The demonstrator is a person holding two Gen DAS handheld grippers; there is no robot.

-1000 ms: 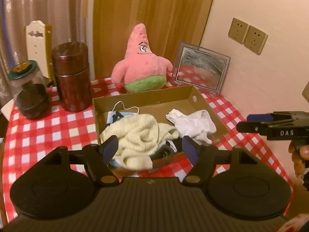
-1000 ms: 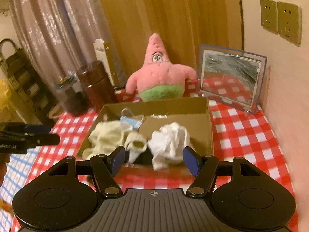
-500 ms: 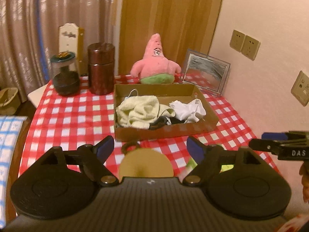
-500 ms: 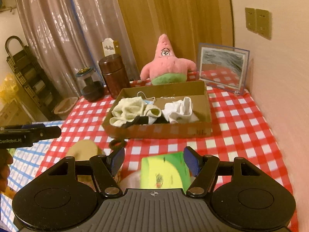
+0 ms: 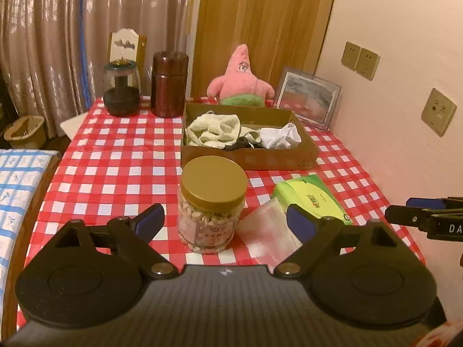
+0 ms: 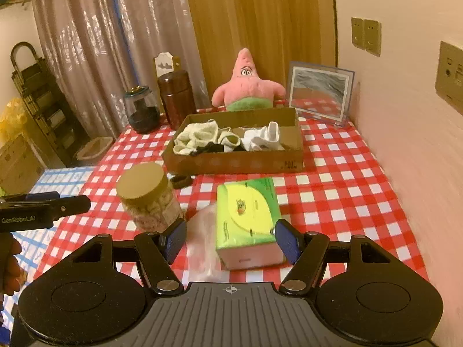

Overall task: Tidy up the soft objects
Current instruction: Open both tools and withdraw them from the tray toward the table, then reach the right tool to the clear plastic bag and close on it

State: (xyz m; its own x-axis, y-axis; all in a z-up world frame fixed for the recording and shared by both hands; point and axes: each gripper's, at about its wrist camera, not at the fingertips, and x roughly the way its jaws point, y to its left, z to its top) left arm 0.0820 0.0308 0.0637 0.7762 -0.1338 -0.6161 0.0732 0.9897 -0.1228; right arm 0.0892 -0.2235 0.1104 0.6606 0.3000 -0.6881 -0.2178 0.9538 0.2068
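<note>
A brown cardboard box (image 5: 251,160) (image 6: 231,163) on the red checked table holds a cream cloth (image 5: 214,128) (image 6: 196,136), a white cloth (image 5: 280,137) (image 6: 262,140) and dark socks (image 5: 240,144). A pink star plush (image 5: 241,79) (image 6: 247,82) sits behind the box. My left gripper (image 5: 225,221) is open and empty, well back from the box, above the near table. My right gripper (image 6: 230,238) is open and empty, over the green tissue pack (image 6: 249,217) (image 5: 311,199).
A gold-lidded jar of nuts (image 5: 212,202) (image 6: 149,199) and a clear plastic bag (image 5: 266,234) stand near the front. A dark wooden canister (image 5: 169,84), a glass jar (image 5: 121,89) and a picture frame (image 5: 308,98) stand at the back. The wall lies right.
Both grippers have pulled back and up from the box. The jar, tissue pack and front of the table have come into view. Both stay open and empty.
</note>
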